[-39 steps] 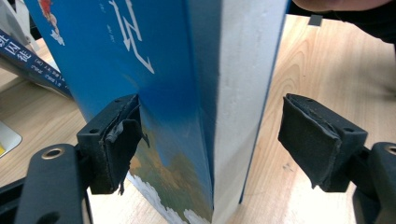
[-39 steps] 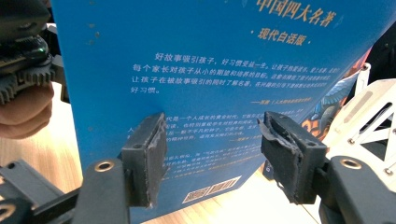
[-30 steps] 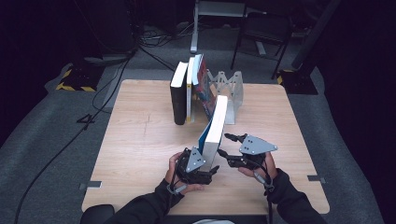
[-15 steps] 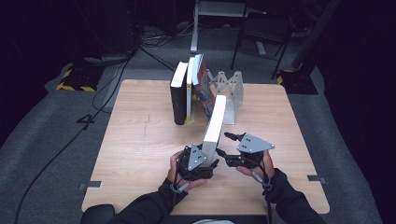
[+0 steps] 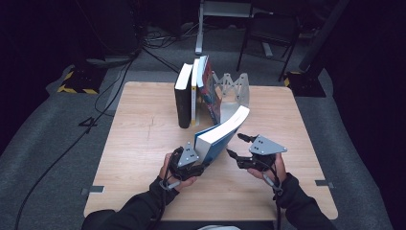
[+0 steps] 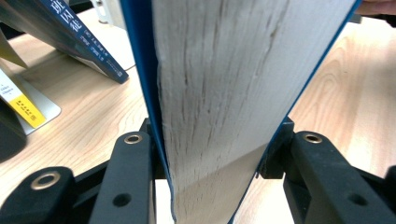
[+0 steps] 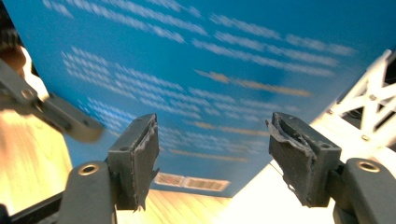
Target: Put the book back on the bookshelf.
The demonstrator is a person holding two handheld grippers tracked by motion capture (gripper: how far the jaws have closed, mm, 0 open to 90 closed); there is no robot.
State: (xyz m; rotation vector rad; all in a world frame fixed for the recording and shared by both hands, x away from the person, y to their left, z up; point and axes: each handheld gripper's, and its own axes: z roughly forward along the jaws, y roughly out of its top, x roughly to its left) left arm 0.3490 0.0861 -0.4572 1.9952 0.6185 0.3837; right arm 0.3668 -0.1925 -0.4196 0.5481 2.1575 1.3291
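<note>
My left gripper sits at six o'clock on the wooden table. Its jaws have just been closing and now clamp both covers of the blue book, which leans up and away toward one o'clock. In the left gripper view the book's page edge fills the space between the jaws. My right gripper, just beside the book at four o'clock, has been opening; its jaws stand released, with the blue back cover ahead of them. Farther off at twelve o'clock three books stand against a white rack.
</note>
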